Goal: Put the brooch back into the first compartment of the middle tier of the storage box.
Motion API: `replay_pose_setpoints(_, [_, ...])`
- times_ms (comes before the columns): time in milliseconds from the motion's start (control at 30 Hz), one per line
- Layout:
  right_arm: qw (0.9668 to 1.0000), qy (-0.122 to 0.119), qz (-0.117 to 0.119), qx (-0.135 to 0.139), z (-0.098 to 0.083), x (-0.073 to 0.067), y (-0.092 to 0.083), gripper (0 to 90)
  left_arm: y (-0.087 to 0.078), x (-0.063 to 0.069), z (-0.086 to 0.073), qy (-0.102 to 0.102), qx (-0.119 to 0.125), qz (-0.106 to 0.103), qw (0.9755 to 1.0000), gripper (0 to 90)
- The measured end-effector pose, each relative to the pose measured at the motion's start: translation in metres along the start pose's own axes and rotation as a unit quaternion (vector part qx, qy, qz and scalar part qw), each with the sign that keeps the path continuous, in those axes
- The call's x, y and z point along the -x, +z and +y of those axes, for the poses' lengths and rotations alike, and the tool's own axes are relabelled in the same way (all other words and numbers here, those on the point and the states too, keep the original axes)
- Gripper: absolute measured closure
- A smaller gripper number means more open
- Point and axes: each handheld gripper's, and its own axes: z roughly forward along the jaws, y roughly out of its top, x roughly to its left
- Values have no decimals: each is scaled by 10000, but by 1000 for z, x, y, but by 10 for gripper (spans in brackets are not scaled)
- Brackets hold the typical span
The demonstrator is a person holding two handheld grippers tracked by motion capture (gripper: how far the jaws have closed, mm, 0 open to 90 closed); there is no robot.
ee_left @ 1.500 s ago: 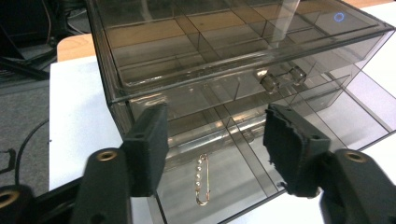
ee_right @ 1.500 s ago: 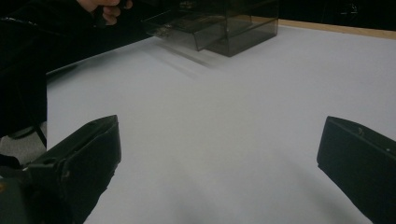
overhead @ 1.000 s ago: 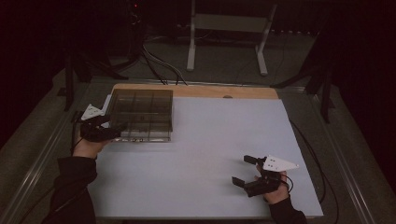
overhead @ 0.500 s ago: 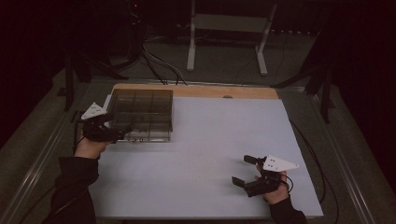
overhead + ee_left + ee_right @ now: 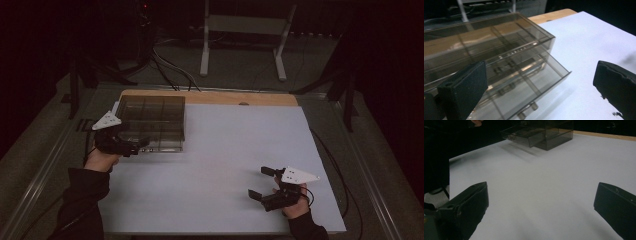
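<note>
A smoky see-through drawer box point(image 5: 152, 112) stands at the table's far left. In the left gripper view its lower drawer point(image 5: 529, 80) is pulled partway out, with a small handle point(image 5: 526, 111) on its front. My left gripper point(image 5: 139, 145) hovers at the box's front left corner. Its jaws have just been opening and now stand wide, with the drawer front ahead of them and no pad touching it point(image 5: 539, 82). My right gripper point(image 5: 262, 182) rests open near the table's front right, with only bare table between its fingers point(image 5: 541, 205).
The white table top point(image 5: 225, 150) has a wooden strip point(image 5: 225, 98) along its far edge. Beyond it stand a metal frame point(image 5: 240, 30) and cables on the floor. A dark sleeve point(image 5: 436, 157) shows in the right gripper view.
The left hand has shifted slightly at the front of the box and its jaws look wider apart. The right hand has kept still.
</note>
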Motion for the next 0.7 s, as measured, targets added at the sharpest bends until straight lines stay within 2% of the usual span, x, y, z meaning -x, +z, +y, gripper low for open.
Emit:
replay_pose_setpoints(100, [10000,-8,5,-19,0,0,0,0,4,6,1,84,16,-88,9999,3])
replay_pose_setpoints(267, [10000,11,13,-16,0,0,0,0,5,14,3,109,167,-332,9992,3])
replay_pose_setpoints(367, [10000,-8,21,-13,0,0,1,0,6,19,4,194,249,-402,9987,3])
replay_pose_setpoints(433, [10000,13,31,-13,0,0,1,0,8,22,4,266,245,-474,9982,3])
replay_pose_setpoints(533, [10000,-15,20,-12,0,-1,1,0,10,25,4,249,194,-659,9973,3])
replay_pose_setpoints(700, [10000,6,23,-9,0,-1,1,0,15,32,3,367,114,-791,9961,3])
